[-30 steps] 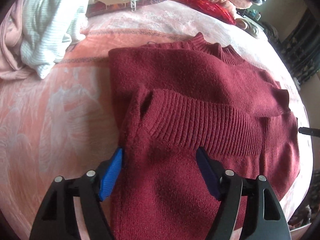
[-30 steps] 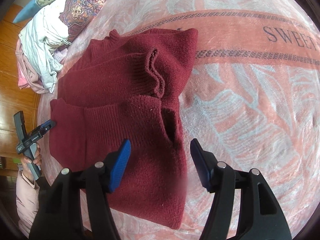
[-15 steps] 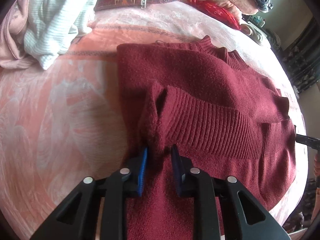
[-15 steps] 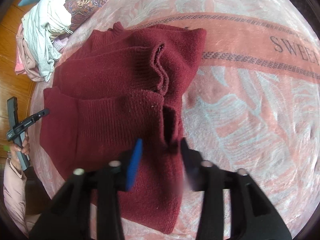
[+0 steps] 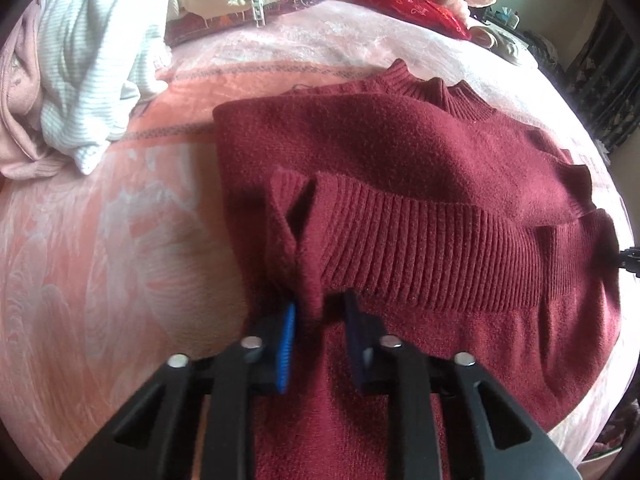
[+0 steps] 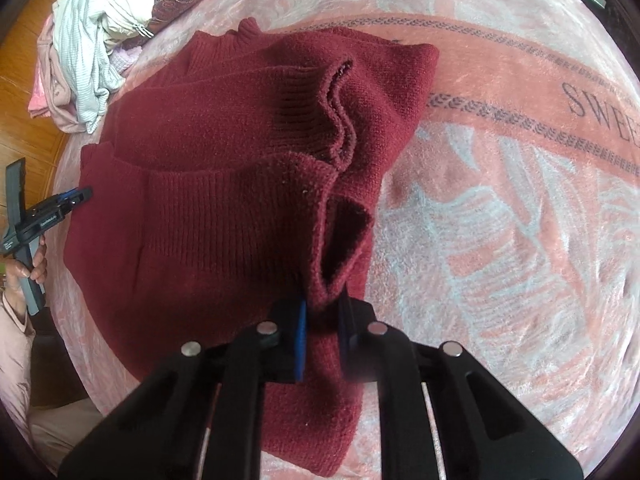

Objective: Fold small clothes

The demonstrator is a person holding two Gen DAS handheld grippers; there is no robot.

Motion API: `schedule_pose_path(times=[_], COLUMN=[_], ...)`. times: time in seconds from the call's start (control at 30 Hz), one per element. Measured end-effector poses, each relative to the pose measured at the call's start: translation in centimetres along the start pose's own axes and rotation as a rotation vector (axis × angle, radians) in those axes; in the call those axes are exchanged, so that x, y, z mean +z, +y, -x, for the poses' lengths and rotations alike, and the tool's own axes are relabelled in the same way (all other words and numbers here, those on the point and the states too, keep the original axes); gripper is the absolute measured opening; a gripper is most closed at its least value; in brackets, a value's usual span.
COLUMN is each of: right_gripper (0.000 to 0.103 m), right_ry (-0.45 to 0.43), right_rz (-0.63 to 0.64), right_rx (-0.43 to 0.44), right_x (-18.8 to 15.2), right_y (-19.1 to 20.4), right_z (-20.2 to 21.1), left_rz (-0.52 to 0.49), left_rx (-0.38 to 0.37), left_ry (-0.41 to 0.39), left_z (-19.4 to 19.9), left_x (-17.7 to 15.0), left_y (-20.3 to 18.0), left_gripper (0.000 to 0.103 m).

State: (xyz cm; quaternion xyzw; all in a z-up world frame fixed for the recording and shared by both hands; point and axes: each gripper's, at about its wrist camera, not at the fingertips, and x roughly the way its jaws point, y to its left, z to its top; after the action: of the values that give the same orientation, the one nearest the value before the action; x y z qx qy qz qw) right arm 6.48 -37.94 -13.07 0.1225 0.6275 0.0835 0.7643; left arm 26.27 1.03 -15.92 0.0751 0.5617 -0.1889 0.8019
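Observation:
A dark red knitted sweater (image 5: 420,168) lies on a pink blanket, its sleeves folded across the body. It also shows in the right wrist view (image 6: 208,184). My left gripper (image 5: 318,312) is shut on a pinched fold of the sweater at its left side, by a ribbed cuff (image 5: 420,252). My right gripper (image 6: 324,312) is shut on a pinched fold at the sweater's right side, by an open cuff (image 6: 344,236). The left gripper also shows in the right wrist view (image 6: 76,196), at the sweater's far left edge.
A pile of white and pink clothes (image 5: 76,80) lies at the back left of the bed, seen also in the right wrist view (image 6: 84,52). Red cloth (image 5: 412,8) and pillows lie at the back. The pink blanket (image 6: 500,220) spreads to the right.
Both grippers were open over the sweater a second ago. They came down and closed on its fabric, and each pinched fold now stands raised between the pads.

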Motion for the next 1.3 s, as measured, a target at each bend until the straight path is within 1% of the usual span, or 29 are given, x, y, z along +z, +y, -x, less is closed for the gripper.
schedule_pose_path(times=[0.07,0.13,0.27,0.3,0.37,0.4,0.5,0.53,0.57,0.63,0.67,0.7,0.77,0.8,0.83,0.87,0.93,0.97,1.0,1.07,1.1,1.27,1.3], right_gripper=[0.01,0.01,0.01,0.01,0.01,0.009,0.009,0.009,0.009,0.01,0.01,0.01,0.01,0.01,0.011,0.011,0.011,0.011,0.011,0.01,0.01,0.009,0.009], right_ry=[-0.026,-0.045,-0.076,-0.084,-0.091,-0.087,-0.065,-0.05,-0.034,-0.009,0.0,0.006,0.01,0.011,0.012,0.014,0.014,0.013,0.009,-0.013,-0.032,-0.155,-0.177], right_rz=[0.034,0.048,0.069,0.073,0.059,0.049,0.016,0.007,0.008,0.011,0.009,0.005,-0.002,-0.006,-0.013,-0.019,-0.028,-0.03,-0.029,-0.02,-0.02,-0.006,-0.003], right_rx=[0.009,0.029,0.059,0.061,0.053,0.042,0.022,0.016,0.006,-0.01,-0.011,-0.009,-0.012,-0.008,0.0,0.004,0.01,0.011,0.015,0.043,0.062,0.158,0.163], right_x=[-0.2,-0.4,-1.2,-1.4,-1.3,-1.1,-0.4,-0.3,-0.2,-0.2,-0.2,-0.2,-0.1,0.0,0.0,0.1,0.2,0.2,0.1,0.0,0.0,0.5,0.8], right_y=[0.4,0.6,0.8,0.9,0.9,0.9,0.5,0.4,0.4,0.4,0.4,0.3,0.0,0.0,-0.2,-0.3,-0.4,-0.5,-0.4,-0.3,-0.2,0.2,0.2], right_z=[1.2,2.3,4.1,4.3,4.2,3.9,2.7,2.1,1.4,0.3,0.0,-0.3,-0.5,-0.6,-0.7,-0.8,-1.0,-1.0,-0.9,-0.1,0.6,5.8,6.7], left_rz=[0.019,0.019,0.015,0.001,-0.016,-0.008,0.072,0.101,0.115,0.112,0.102,0.091,0.069,0.062,0.055,0.052,0.043,0.041,0.043,0.074,0.091,0.149,0.158], left_rx=[-0.038,-0.055,-0.138,-0.148,-0.13,-0.123,-0.095,-0.104,-0.106,-0.083,-0.069,-0.043,-0.014,-0.01,-0.015,-0.019,0.009,0.017,0.021,-0.023,-0.045,-0.159,-0.171], left_ry=[-0.026,-0.063,-0.117,-0.128,-0.141,-0.139,-0.104,-0.086,-0.063,-0.032,-0.034,-0.039,-0.044,-0.051,-0.043,-0.028,-0.027,-0.029,-0.035,-0.054,-0.064,-0.148,-0.172], left_z=[0.7,2.0,4.6,5.1,5.6,5.3,3.7,3.0,2.1,0.6,0.4,0.2,0.1,0.0,-0.3,-0.8,-1.2,-1.3,-1.1,-0.2,0.2,4.3,5.1], left_x=[-0.2,-0.4,-1.1,-1.3,-1.6,-1.6,-1.2,-1.0,-0.9,-0.9,-0.8,-0.7,-0.5,-0.4,-0.3,-0.3,-0.3,-0.3,-0.4,-0.3,-0.3,0.3,0.6], left_y=[0.7,0.9,0.9,0.7,0.5,0.6,1.6,2.0,2.4,2.5,2.4,2.3,1.9,1.8,1.6,1.4,1.1,0.9,0.9,1.3,1.5,2.2,2.3], left_gripper=[0.006,0.006,0.006,0.006,0.006,0.006,0.006,0.006,0.006,0.008,0.014,0.04,0.071,0.069,0.068,0.065,0.059,0.05,0.032,0.024,0.022,0.02,0.017])
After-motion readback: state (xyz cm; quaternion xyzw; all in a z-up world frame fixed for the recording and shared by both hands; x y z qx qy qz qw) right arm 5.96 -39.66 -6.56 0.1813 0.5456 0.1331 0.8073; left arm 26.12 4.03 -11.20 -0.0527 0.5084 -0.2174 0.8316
